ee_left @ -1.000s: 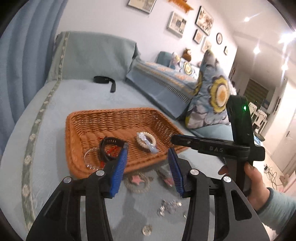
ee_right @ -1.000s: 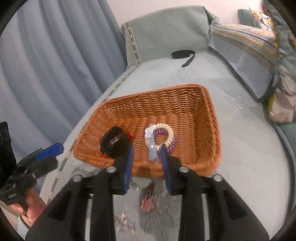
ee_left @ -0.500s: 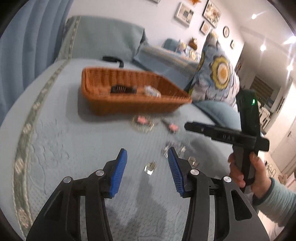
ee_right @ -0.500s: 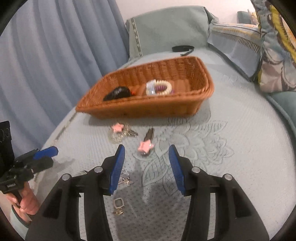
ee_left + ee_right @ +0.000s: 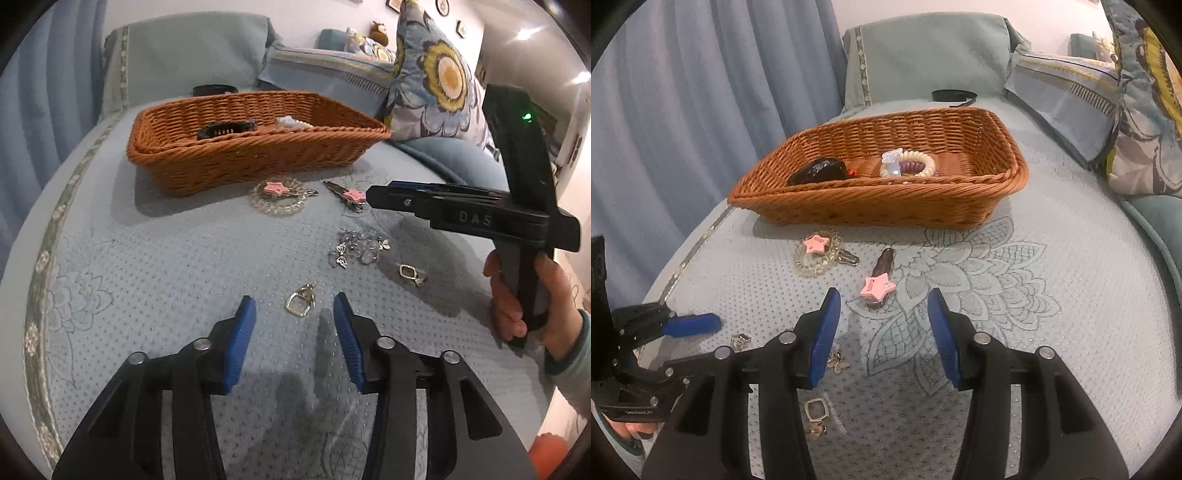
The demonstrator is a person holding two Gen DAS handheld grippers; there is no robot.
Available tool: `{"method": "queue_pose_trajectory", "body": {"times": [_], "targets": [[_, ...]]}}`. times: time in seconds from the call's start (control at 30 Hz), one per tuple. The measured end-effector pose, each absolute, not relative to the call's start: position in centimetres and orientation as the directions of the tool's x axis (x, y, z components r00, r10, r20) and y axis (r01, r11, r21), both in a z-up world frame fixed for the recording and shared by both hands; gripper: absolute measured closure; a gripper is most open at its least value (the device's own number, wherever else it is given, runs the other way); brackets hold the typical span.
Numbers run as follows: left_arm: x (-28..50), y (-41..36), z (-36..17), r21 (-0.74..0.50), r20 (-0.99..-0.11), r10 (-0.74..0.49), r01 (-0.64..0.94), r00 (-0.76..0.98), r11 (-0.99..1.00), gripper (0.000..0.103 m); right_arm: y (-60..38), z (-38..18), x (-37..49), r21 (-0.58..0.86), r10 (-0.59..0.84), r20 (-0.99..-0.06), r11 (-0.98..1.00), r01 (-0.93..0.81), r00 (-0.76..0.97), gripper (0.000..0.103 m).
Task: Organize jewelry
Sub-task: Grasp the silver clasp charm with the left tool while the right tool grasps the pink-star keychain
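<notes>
A wicker basket (image 5: 258, 155) (image 5: 886, 206) on the blue bed holds a black hair claw (image 5: 818, 170) and a beaded bracelet (image 5: 910, 164). In front of it lie a pink star clip on a clear bracelet (image 5: 277, 195) (image 5: 815, 251), a second pink star clip (image 5: 349, 194) (image 5: 878, 286), silver butterfly charms (image 5: 356, 247) and two gold earrings (image 5: 300, 301) (image 5: 410, 273) (image 5: 814, 411). My left gripper (image 5: 294, 308) is open, low over one earring. My right gripper (image 5: 883, 310) is open just short of the second star clip.
A black strap (image 5: 953, 95) lies behind the basket. Flowered pillows (image 5: 439, 81) and a folded blanket (image 5: 1067, 96) are stacked at the right. Blue curtains (image 5: 683, 110) hang at the left. The bed's edge curves close at the left.
Both grippers have come down and back from above the basket to the loose jewelry in front of it. The right gripper's jaws have opened wider.
</notes>
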State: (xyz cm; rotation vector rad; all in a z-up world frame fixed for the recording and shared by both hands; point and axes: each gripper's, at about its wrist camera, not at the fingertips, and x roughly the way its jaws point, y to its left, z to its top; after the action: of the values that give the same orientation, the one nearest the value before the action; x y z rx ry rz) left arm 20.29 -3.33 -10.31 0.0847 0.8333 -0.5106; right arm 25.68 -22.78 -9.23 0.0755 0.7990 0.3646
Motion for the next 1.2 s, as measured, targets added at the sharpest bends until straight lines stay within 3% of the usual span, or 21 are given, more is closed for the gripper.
{"method": "queue_pose_trajectory", "body": {"times": [0.17, 0.47, 0.7, 0.87, 0.93, 1.2], "targets": [[20.2, -5.2, -10.6, -0.044, -0.743, -0.356, 0.489, 0.566, 0.871, 0.078, -22.5, -9.4, 25.6, 0.178, 0.325, -0.7, 0.942, -0.285, 0.636, 0.057], [20.1, -4.9, -10.7, -0.047, -0.739, -0.359, 0.488, 0.57, 0.872, 0.079, -21.3, -10.1, 28.2, 0.167, 0.305, -0.757, 0.945, -0.28, 0.578, 0.058], [20.2, -4.8, -10.8, -0.05, -0.741, -0.348, 0.469, 0.575, 0.882, 0.09, -19.3, -10.3, 28.1, 0.056, 0.236, -0.774, 0.95, -0.308, 0.588, 0.082], [19.9, -4.9, -10.7, -0.04, -0.734, -0.344, 0.469, 0.585, 0.882, 0.091, -19.7, -10.1, 27.6, 0.082, 0.266, -0.761, 0.944, -0.318, 0.592, 0.082], [20.0, -4.8, -10.6, -0.048, -0.731, -0.348, 0.465, 0.586, 0.884, 0.103, -20.1, -10.0, 27.3, 0.105, 0.288, -0.751, 0.94, -0.324, 0.594, 0.082], [20.1, -4.1, -10.4, -0.069, -0.722, -0.364, 0.462, 0.589, 0.884, 0.103, -19.9, -9.3, 26.2, 0.108, 0.32, -0.719, 0.928, -0.356, 0.617, 0.082]]}}
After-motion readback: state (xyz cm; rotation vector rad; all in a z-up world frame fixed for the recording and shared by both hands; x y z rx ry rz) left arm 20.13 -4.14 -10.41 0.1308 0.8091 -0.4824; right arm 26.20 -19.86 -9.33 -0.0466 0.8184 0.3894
